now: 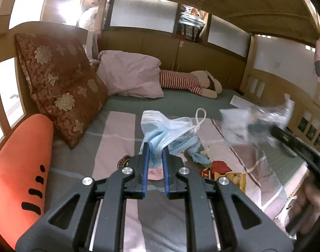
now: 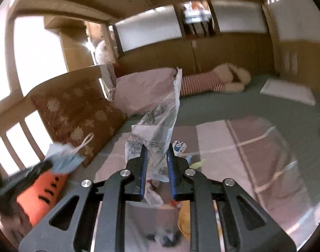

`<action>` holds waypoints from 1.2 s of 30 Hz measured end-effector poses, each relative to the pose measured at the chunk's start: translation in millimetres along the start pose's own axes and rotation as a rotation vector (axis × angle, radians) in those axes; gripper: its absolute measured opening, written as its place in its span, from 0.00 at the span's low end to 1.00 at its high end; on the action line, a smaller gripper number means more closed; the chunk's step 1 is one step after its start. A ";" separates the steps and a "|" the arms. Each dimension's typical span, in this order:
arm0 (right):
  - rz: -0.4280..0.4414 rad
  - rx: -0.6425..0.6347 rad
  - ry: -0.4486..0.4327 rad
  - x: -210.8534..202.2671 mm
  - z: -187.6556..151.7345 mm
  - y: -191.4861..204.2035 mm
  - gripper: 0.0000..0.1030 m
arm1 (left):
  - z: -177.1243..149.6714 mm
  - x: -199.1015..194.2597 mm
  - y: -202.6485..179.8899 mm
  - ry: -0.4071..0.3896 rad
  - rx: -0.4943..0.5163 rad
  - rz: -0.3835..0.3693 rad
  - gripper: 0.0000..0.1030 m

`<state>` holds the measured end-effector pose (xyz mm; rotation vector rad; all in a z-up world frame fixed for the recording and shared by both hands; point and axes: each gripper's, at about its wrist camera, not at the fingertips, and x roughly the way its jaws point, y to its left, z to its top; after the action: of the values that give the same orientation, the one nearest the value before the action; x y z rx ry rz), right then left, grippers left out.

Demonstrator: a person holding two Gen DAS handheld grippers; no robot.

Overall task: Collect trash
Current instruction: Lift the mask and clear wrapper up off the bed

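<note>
My left gripper (image 1: pixel 155 147) is shut on a bunch of blue face masks (image 1: pixel 168 128), held up over the bed, an ear loop sticking out to the right. My right gripper (image 2: pixel 156 149) is shut on a crumpled clear plastic wrapper (image 2: pixel 157 124) that stands up between its blue pads. In the left wrist view that wrapper (image 1: pixel 250 124) shows blurred at the right, above the black right gripper body. In the right wrist view the masks (image 2: pixel 64 157) hang at the left edge. More scraps lie on the quilt: a knotted blue piece with a green bit (image 1: pixel 198 157) and small wrappers (image 2: pixel 179 147).
The bed has a pink and grey checked quilt (image 1: pixel 117 138) over a green sheet. A red floral cushion (image 1: pixel 61 88), an orange carrot pillow (image 1: pixel 21 163), a pink pillow (image 1: pixel 130 75) and a striped plush doll (image 1: pixel 189 82) lie along the wooden rails. A white flat packet (image 2: pixel 288 91) lies far right.
</note>
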<state>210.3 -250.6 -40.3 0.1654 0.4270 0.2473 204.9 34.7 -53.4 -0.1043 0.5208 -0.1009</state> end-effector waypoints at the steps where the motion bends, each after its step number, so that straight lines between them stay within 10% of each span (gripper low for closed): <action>1: -0.011 -0.009 -0.001 -8.1 -9.0 1.6 0.18 | -0.6 1.2 -0.5 0.001 0.005 0.007 0.12; 36: -0.042 -0.066 0.092 2.7 -43.4 25.2 0.18 | -24.2 33.7 -15.0 0.108 0.045 0.052 0.13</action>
<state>189.0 -221.2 -75.0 0.0811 0.5123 0.2283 220.9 13.9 -88.9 -0.0412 0.6287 -0.0674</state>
